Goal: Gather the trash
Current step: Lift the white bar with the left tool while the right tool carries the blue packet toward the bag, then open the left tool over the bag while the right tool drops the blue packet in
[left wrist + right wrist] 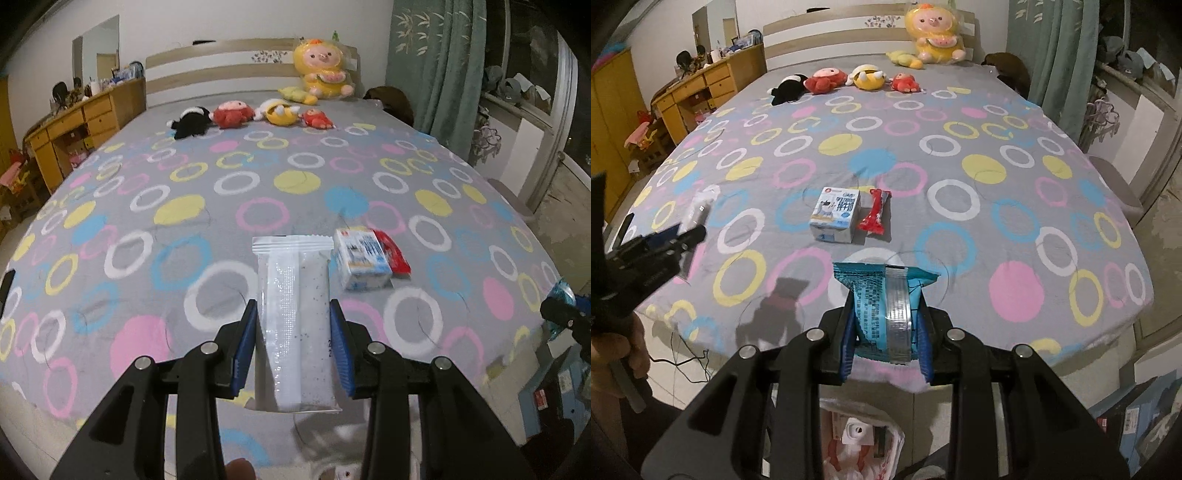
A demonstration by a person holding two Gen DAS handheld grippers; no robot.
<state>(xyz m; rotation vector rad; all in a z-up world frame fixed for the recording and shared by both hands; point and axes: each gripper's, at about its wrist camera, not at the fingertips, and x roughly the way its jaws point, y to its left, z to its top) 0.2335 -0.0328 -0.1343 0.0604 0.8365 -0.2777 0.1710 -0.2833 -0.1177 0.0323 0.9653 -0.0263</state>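
Two wrappers pinched, two pieces left on the bed

Two loose items remaining on the grey bedspread printed with pink, yellow, blue and white rings [960, 236]: small white-and-blue cardboard carton [834, 215] and crinkled red foil wrapper [874, 216], lying just beside each other, well back from the near edge. Wide bare stretch of cloth all around them. Row of small plush toys [846, 79] far off by the pale wooden headboard [221, 70]. Near mattress edge dropping to pale floor tiles, with a white plastic bag printed in red [860, 450] standing open below, already holding some white scraps.

Left gripper [293, 350] angled down, blue-padded jaws pinching a long, flat white plastic sachet speckled with dark flecks [295, 314], upright, out over the near edge of the bed. Right gripper [886, 339] likewise tilted downward, jaws pressed on a puffy teal foil packet with a silvery seam strip [882, 302], also at the near edge. Hand [613, 354] wrapped around the left handle, seen low at the side of the right wrist view.
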